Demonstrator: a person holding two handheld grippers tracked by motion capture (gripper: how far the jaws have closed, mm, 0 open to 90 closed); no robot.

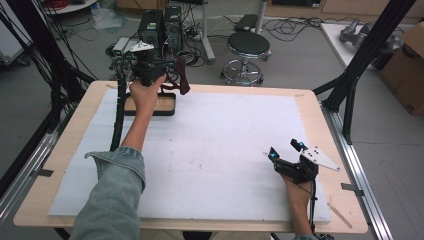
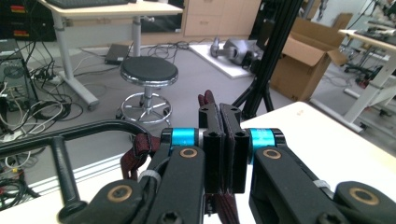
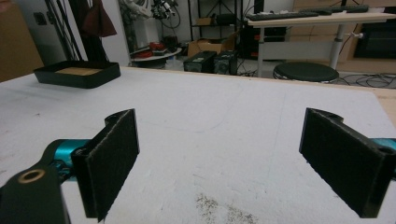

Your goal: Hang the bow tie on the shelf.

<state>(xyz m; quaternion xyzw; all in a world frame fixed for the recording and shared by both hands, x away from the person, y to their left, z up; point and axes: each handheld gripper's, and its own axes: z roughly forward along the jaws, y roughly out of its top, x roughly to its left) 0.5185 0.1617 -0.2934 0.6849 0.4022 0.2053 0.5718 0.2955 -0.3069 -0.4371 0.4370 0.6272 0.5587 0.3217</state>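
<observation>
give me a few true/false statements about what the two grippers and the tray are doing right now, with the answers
1. The left gripper has its fingers shut on a dark red strap. True.
2. The right gripper is holding the strap too. False: its fingers are wide apart over the white mat, holding nothing.
3. The black tray sits at the far left part of the mat. True.
4. The strap lies flat inside the tray. False: it hangs from the left gripper, raised above the tray.
5. A round black stool stands on the floor beyond the table. True.
</observation>
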